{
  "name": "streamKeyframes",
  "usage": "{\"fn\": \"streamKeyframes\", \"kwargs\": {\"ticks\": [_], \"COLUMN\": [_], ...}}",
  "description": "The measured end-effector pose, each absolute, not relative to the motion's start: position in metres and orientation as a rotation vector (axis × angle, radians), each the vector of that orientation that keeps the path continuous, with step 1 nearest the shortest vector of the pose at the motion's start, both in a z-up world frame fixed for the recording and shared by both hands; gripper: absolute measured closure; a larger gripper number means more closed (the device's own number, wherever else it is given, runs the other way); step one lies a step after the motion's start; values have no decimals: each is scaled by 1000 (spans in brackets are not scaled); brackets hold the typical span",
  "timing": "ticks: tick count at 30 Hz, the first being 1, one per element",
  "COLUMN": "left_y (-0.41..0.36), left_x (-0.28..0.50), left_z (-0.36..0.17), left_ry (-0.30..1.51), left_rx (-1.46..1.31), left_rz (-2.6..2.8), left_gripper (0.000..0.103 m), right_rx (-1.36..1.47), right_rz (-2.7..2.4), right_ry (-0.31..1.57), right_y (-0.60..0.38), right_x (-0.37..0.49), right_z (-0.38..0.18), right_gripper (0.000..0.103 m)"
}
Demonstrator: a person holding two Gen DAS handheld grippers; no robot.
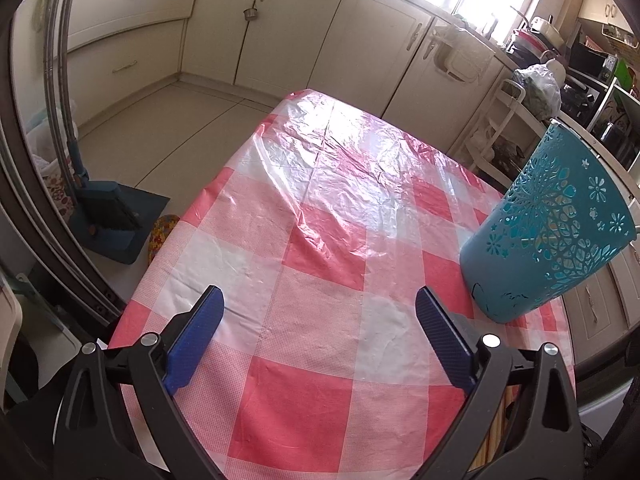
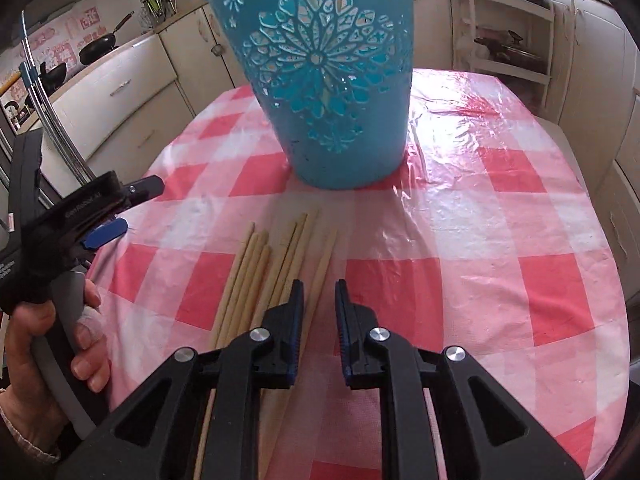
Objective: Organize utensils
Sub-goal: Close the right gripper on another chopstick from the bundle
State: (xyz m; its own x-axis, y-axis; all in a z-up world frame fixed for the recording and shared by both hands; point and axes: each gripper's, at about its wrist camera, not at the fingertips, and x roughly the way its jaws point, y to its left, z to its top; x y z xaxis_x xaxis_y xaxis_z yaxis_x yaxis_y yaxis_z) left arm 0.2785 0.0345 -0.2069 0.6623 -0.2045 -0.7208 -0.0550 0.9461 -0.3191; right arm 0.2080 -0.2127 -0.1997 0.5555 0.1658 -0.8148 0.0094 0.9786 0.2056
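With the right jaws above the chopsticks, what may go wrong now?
1. The chopsticks lie packed side by side, so the narrowly open right gripper may pinch several or none.
2. A held stick could snag in the cut-out wall of the teal basket.
3. The glossy plastic cover may let sticks slide.

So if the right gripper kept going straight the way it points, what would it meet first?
Probably the checked tablecloth, just right of the chopsticks. The right gripper, empty, tilts down, so it likely lands short of the blue basket; depth is unclear.
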Motion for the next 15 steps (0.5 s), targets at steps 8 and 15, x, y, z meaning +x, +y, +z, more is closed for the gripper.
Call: {"fn": "streamKeyframes", "kwargs": {"ticks": [8, 15], "left_y": [32, -15], "left_x": [276, 244], "left_z": [-205, -198], "left_ry": [843, 894], "left_rx": [-302, -134], "left_rz": [-58, -183], "left_gripper": [10, 10], "right_rx": [98, 172], "right_rz": [98, 75], "right_ry": [981, 956], "right_y": [-221, -254], "right_x": [203, 197], "right_z": [-198, -200], "right_gripper": [97, 97]}}
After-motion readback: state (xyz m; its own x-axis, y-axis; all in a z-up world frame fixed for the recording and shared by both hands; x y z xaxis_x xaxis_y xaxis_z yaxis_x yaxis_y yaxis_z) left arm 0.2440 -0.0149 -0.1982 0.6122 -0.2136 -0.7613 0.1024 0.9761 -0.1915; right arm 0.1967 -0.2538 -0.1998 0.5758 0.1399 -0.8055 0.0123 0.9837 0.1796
